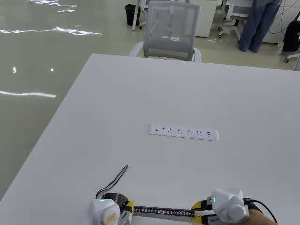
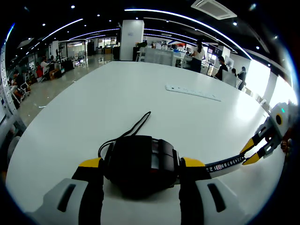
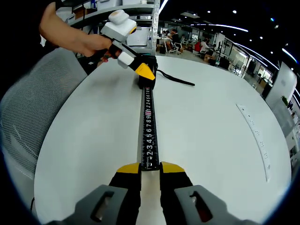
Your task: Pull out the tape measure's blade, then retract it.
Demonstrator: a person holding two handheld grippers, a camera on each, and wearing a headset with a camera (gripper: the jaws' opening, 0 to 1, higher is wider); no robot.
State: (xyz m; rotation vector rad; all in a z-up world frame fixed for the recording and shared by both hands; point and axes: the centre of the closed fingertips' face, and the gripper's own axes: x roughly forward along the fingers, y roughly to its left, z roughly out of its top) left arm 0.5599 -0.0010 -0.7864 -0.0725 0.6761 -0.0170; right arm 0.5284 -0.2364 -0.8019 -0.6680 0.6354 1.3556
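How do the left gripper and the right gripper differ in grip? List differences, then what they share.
The left gripper clamps the black case; the right gripper pinches the end of the pulled-out blade. The left gripper's jaws stand wide apart round the case; the right gripper's jaws are almost together on the thin blade. Both have yellow-tipped jaws and grip the same tool over the white table.

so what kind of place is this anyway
Most likely an open-plan office: a large white table with a power strip on it, a grey mesh office chair, and ceiling strip lights.
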